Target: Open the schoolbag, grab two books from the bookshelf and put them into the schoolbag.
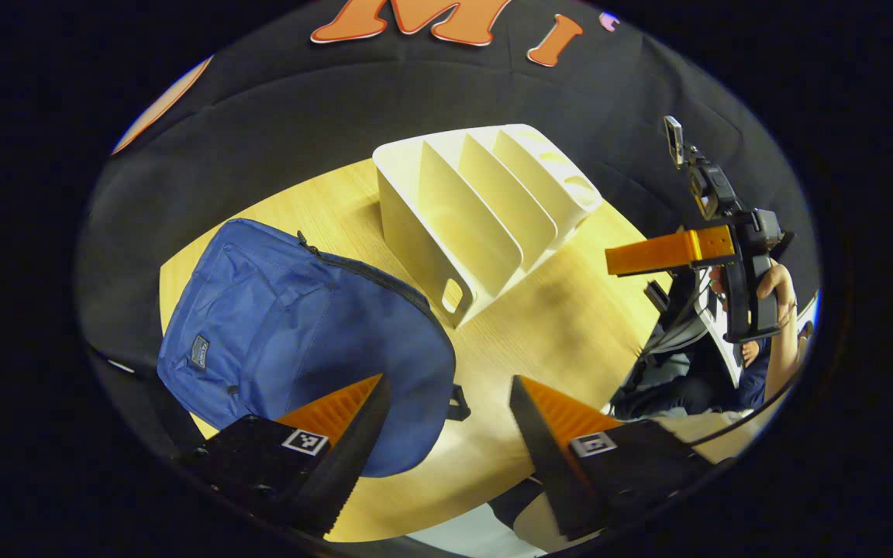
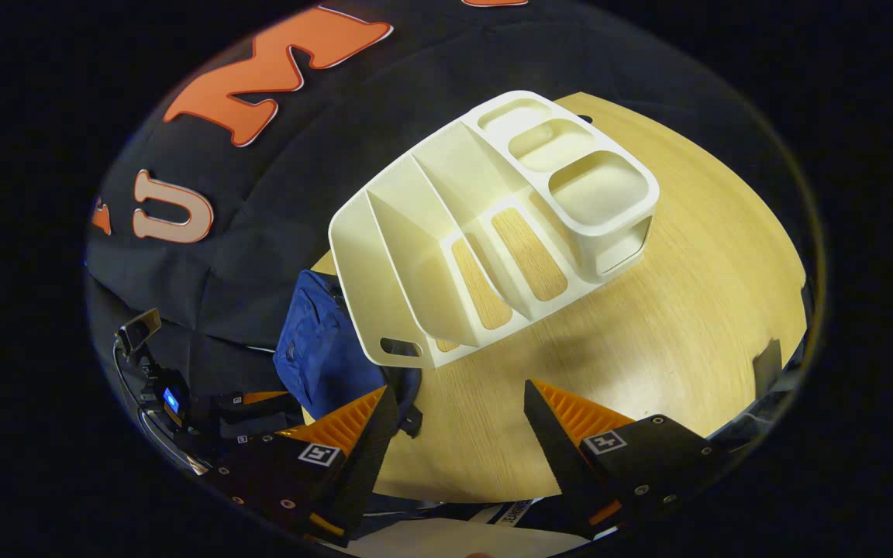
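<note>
Nearest, the left gripper hangs spread and empty above the blue schoolbag, which lies flat on the round wooden table. The right gripper is likewise spread, holding nothing. Beyond stands the cream bookshelf, its slots apparently bookless. Risk: the limp bag may slide when its zipper is tugged.

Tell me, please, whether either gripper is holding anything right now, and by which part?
Nothing is held: the left gripper and right gripper are both open above the table.
</note>
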Demonstrator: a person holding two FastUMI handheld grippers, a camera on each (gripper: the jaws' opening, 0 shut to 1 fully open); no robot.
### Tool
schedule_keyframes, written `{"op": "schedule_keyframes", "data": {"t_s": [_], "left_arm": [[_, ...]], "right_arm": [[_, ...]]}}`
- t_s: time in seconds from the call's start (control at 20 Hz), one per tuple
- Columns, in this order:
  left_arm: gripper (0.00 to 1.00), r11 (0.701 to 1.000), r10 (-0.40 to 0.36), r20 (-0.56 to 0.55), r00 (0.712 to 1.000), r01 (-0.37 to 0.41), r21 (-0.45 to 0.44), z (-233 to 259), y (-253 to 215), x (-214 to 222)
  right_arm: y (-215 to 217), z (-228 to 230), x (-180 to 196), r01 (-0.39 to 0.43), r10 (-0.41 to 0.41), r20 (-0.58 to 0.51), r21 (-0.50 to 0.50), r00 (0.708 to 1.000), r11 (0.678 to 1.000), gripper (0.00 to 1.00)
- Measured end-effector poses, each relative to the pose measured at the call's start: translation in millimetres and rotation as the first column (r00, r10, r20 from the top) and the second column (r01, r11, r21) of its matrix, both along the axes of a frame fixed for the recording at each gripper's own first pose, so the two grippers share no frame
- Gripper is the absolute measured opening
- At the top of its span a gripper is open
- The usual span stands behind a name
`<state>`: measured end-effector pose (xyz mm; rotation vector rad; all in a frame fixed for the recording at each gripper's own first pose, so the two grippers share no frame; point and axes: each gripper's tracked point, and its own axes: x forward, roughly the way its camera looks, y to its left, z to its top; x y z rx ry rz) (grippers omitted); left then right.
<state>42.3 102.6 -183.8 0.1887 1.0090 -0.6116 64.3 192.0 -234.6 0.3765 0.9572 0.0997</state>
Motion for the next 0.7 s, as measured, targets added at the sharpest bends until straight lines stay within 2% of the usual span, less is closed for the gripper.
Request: {"op": "schedule_keyframes", "data": {"t_s": [0.05,0.15,0.35,0.45,0.6,0.7], "left_arm": [[0.99,0.999,0.03,0.021,0.999,-0.03,-0.011,0.7,-7.8,0.5],[0.96,0.995,0.098,0.102,0.99,-0.096,-0.03,14.3,-26.6,9.3],[0.99,0.975,0.221,0.283,0.933,-0.201,-0.097,61.3,-56.8,28.7],[0.98,0.961,0.273,0.353,0.895,-0.234,-0.149,85.6,-71.5,33.2],[0.98,0.945,0.321,0.424,0.847,-0.257,-0.204,122.2,-91.0,36.4],[0.98,0.936,0.344,0.495,0.798,-0.25,-0.247,142.9,-96.1,42.7]], "right_arm": [[-5.0,6.5,1.2,-0.023,0.023,0.01,-0.013,1.0,1.0,0.97],[-17.0,24.3,2.9,-0.064,0.067,0.051,-0.056,0.996,0.996,0.98],[-32.5,79.3,14.3,-0.116,0.14,0.195,-0.129,0.971,0.985,0.98],[-42.6,114.5,20.5,-0.122,0.169,0.292,-0.174,0.941,0.977,0.97],[-51.5,164.0,25.5,-0.096,0.2,0.438,-0.248,0.877,0.964,0.97],[-57.6,188.2,23.8,-0.074,0.219,0.521,-0.284,0.825,0.956,0.97]]}}
